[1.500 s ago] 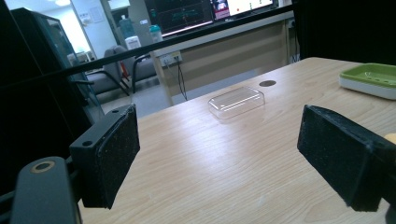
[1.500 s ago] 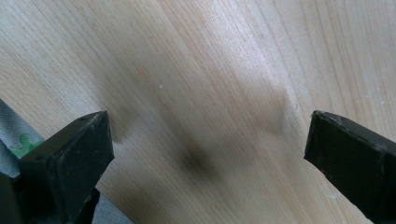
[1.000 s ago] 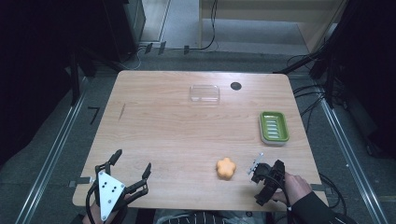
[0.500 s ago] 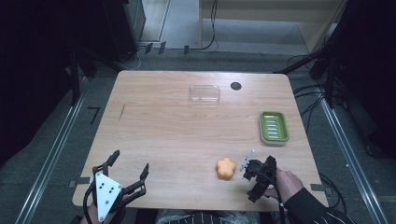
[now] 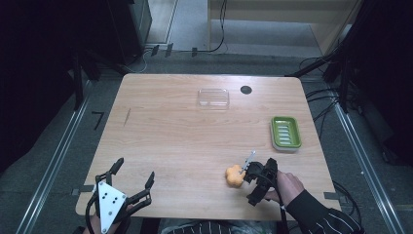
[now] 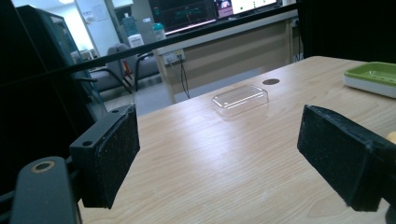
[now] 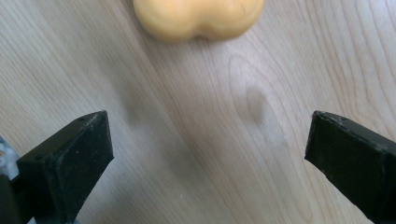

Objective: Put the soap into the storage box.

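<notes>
Near the table's front edge, orange lump [image 5: 234, 176] just ahead of the right hand-held gripper [image 5: 251, 171], jaws spread, gripping nothing.

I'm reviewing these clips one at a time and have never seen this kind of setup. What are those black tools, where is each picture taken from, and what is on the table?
No robot here: a person holds a two-jaw gripper in each hand. The high view looks down on the wooden table from the person's side. There the left gripper is at the near left edge and the right gripper is close beside a small orange object. The other two pictures come from cameras riding on the grippers, looking out between their own black jaws. On the table also lie a clear plastic lid or tray, a green ridged dish and a dark round spot. Both grippers are open and hold nothing; the right gripper view shows the orange object just ahead of its jaws.
</notes>
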Demonstrator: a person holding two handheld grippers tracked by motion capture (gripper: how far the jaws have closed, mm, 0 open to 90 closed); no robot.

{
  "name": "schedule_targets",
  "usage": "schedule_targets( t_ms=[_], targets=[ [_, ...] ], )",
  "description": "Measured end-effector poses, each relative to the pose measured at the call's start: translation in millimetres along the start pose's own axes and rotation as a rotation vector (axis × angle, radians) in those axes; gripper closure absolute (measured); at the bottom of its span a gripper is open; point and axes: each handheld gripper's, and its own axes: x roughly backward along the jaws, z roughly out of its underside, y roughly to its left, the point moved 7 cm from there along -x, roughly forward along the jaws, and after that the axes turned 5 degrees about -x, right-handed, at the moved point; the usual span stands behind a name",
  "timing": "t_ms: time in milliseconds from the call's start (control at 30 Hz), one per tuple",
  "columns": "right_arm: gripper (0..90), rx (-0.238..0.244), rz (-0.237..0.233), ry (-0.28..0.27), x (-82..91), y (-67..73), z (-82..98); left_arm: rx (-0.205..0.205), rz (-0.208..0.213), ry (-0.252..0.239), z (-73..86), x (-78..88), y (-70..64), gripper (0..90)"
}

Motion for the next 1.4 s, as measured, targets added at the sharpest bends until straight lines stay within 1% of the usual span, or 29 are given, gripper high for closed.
schedule_targets(
  t_ms=[33,100,167,200,233,300,367,433,500,567,633,800,833,900,933,967,1000,1033,1067,1133,1167,1267,1300,1333,1400],
  targets=[
    [0.9,0.007,-0.001,-0.003,-0.4,-0.6,-1.9,0.011,-0.009,0.004,0.5,-0.7,1.3,13.0],
    [0.9,0.001,0.001,-0.004,-0.4,-0.7,-3.7,0.011,-0.005,0.002,0.0,-0.7,0.9,13.0],
    [0.0,-0.009,-0.02,-0.003,-2.2,-0.1,-7.6,-0.007,0.006,0.005,0.1,-2.1,-1.4,13.0],
    [0.0,-0.007,-0.023,-0.006,-3.5,-0.2,-9.4,-0.012,0.01,0.007,0.3,-2.3,-1.9,13.0],
    [0.0,-0.007,-0.02,0.004,-3.6,-0.5,-10.0,-0.012,0.009,0.007,0.3,-2.0,-1.7,13.0],
    [0.0,-0.011,-0.03,-0.003,-4.3,0.8,-15.0,0.006,0.0,0.003,0.2,-1.3,0.4,13.0],
    [0.0,-0.016,-0.033,-0.001,-4.1,1.6,-16.6,0.006,0.001,0.003,0.1,-1.5,0.0,13.0],
    [0.0,-0.013,-0.043,-0.005,-5.1,2.1,-20.7,-0.004,0.009,0.005,0.1,-2.1,-1.3,13.0],
    [0.0,-0.022,-0.05,-0.007,-5.9,3.7,-24.2,-0.004,0.011,0.004,-0.3,-2.4,-1.8,13.0],
    [0.0,-0.019,-0.052,-0.004,-5.7,4.0,-27.5,-0.002,0.007,0.005,0.1,-3.4,-1.2,13.0],
    [0.0,-0.014,-0.051,-0.005,-6.3,4.3,-30.2,-0.005,0.011,0.007,0.3,-3.8,-1.4,13.0],
    [0.2,-0.029,-0.042,0.001,-10.8,3.4,-39.4,-0.003,0.012,0.004,0.1,-4.3,-1.5,13.0],
    [2.1,-0.026,-0.041,0.008,-10.9,3.1,-40.6,-0.002,0.014,0.004,0.0,-4.5,-1.5,13.0],
    [14.6,-0.024,-0.05,0.002,-11.5,2.8,-44.6,-0.002,0.014,0.008,0.7,-5.4,-1.5,13.0],
    [14.7,-0.015,-0.05,0.005,-12.1,2.5,-46.6,-0.002,0.013,0.009,0.8,-5.5,-1.1,13.0],
    [16.4,-0.026,-0.054,0.002,-12.3,3.4,-48.1,-0.001,0.013,0.009,0.9,-5.2,-0.8,13.0],
    [20.2,-0.012,-0.051,0.009,-12.4,2.9,-48.6,-0.001,0.013,0.007,0.8,-4.7,-0.4,13.0],
    [23.0,-0.011,-0.052,-0.003,-12.3,4.2,-51.5,0.004,0.011,0.005,0.8,-4.3,0.0,13.0],
    [24.6,-0.001,-0.053,0.007,-12.0,4.2,-51.6,0.007,0.008,0.006,1.0,-4.2,0.3,13.0],
    [25.8,0.0,-0.055,0.007,-11.9,5.2,-52.3,0.005,0.009,0.005,0.8,-4.1,0.1,13.0],
    [28.2,0.003,-0.059,0.004,-11.7,6.0,-53.1,0.002,0.01,0.005,0.8,-4.1,0.0,13.0],
    [32.5,0.022,-0.058,0.012,-12.3,7.2,-54.1,0.001,0.009,0.008,1.1,-4.1,0.0,13.0],
    [33.9,0.031,-0.05,0.025,-12.6,7.0,-53.6,0.002,0.009,0.006,0.8,-3.8,0.1,13.0],
    [34.5,0.029,-0.049,0.025,-12.9,7.1,-53.5,0.003,0.009,0.005,0.7,-3.6,0.1,13.0],
    [39.6,0.033,-0.055,0.033,-13.4,7.2,-52.3,0.001,0.008,0.005,0.6,-3.3,-0.1,13.0]
  ],
)
